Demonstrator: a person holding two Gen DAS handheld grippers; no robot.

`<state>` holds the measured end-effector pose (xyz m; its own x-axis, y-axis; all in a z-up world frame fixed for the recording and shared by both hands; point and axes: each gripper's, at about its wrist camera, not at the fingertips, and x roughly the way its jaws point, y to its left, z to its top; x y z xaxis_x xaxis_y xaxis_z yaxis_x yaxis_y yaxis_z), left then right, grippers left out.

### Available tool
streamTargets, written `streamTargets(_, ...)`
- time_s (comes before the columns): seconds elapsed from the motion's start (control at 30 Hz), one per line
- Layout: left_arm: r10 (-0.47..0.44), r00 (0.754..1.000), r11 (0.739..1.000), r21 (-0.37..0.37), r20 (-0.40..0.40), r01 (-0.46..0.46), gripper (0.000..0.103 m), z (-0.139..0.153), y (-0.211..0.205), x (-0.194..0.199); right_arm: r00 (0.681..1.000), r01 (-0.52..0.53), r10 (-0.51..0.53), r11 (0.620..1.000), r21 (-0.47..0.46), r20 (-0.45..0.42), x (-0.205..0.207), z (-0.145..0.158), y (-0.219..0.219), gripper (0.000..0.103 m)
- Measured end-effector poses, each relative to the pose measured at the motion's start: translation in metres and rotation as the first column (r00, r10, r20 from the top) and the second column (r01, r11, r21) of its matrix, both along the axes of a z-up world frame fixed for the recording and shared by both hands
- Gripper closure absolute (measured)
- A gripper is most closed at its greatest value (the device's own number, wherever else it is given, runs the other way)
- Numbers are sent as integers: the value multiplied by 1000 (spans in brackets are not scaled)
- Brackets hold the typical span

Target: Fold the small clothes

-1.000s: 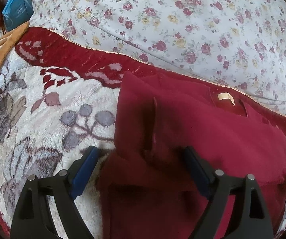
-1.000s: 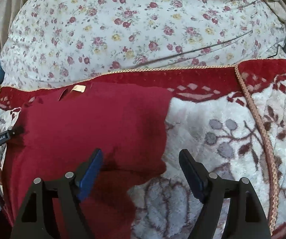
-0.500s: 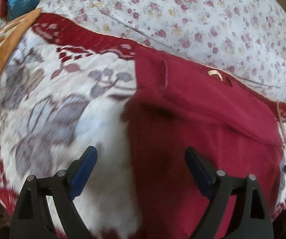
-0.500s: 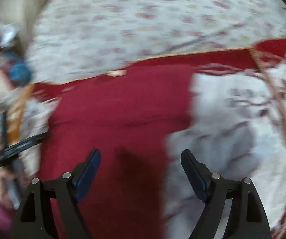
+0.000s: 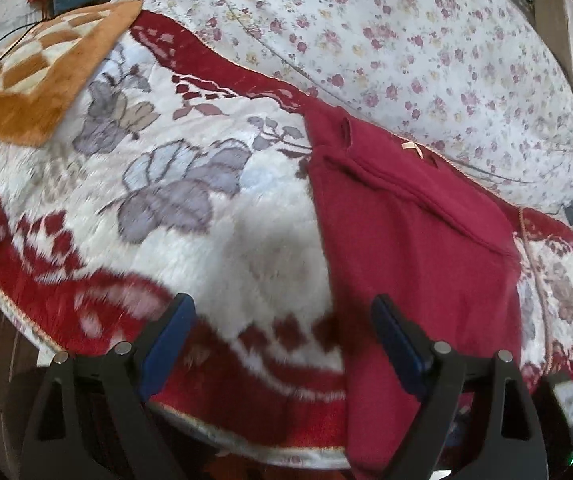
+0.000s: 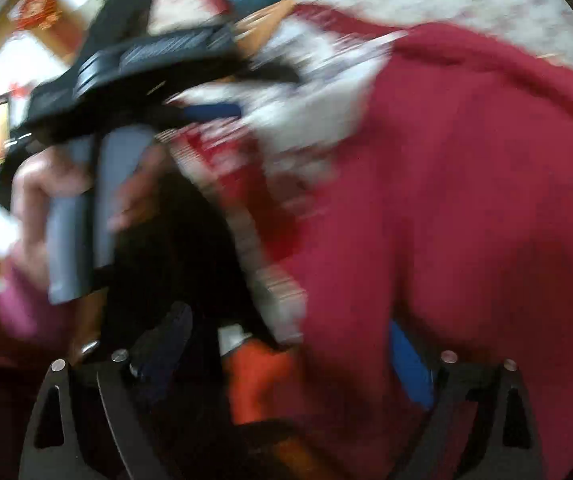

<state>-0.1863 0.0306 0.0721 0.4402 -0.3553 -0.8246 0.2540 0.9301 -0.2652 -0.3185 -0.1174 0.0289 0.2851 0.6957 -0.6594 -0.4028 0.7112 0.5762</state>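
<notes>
Crimson knit garment [image 5: 418, 240] is lying folded on the plush red-and-white floral blanket [image 5: 214, 216], trailing over its near edge. Left gripper [image 5: 282, 344] is hovering, jaws apart, empty; right gripper [image 6: 286, 360] jaws are opening beside the cloth.

Dark red garment [image 5: 418, 248], seemingly plain

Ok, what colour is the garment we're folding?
Dark red garment, plain; clearest in the left wrist view.
</notes>
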Motion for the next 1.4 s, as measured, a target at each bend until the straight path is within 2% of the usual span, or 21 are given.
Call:
streamTargets(0.17,-13,1000,999,-36,-11,12,14,2,6,-12,993,-107,111,988,108,-34,-5,-2,34,7)
streamTargets(0.3,-40,999,999,-31,-20,39,14,0,6,-22,995,-93,96,992,84,-27,-9,6,31,7)
streamTargets(0.47,-102,993,995,-4,-60,102,14,-18,-1,-46,996,86,-86,990,110,-6,-26,27,-32,7)
streamTargets(0.57,-137,987,990,8,-89,138,14,-29,-8,-60,974,227,-225,970,82,-40,-41,25,-77,7)
streamTargets(0.67,-182,978,982,34,-102,186,14,-34,-16,-76,922,385,-382,923,29,-64,-66,30,-128,7)
streamTargets(0.73,-204,975,976,62,-90,210,14,-35,-20,-84,863,492,-492,870,-27,-117,-77,27,-159,7)
streamTargets(0.83,-226,970,967,96,-89,234,14,-40,-27,-89,751,612,-628,778,-141,-206,-98,10,-199,7)
streamTargets(0.9,-233,967,964,103,-104,243,14,-46,-31,-90,701,636,-669,743,-208,-247,-105,-1,-214,7)
streamTargets(0.97,-232,965,964,103,-121,244,14,-51,-33,-90,663,644,-696,718,-263,-277,-115,-14,-219,7)
streamTargets(1.0,-231,965,964,102,-124,244,14,-53,-33,-91,653,648,-701,713,-268,-285,-117,-17,-220,7)
streamTargets(1.1,-221,966,965,112,-131,236,14,-57,-33,-89,646,644,-701,713,-277,-302,-117,-25,-215,7)
streamTargets(1.2,-214,967,966,116,-139,230,14,-61,-30,-87,669,601,-678,734,-315,-304,-117,-34,-207,7)
streamTargets(1.33,-199,968,969,118,-153,218,14,-67,-29,-86,682,576,-676,732,-364,-279,-109,-40,-198,16)
streamTargets(1.4,-201,967,968,119,-160,220,14,-69,-28,-88,691,581,-667,742,-333,-280,-106,-43,-196,27)
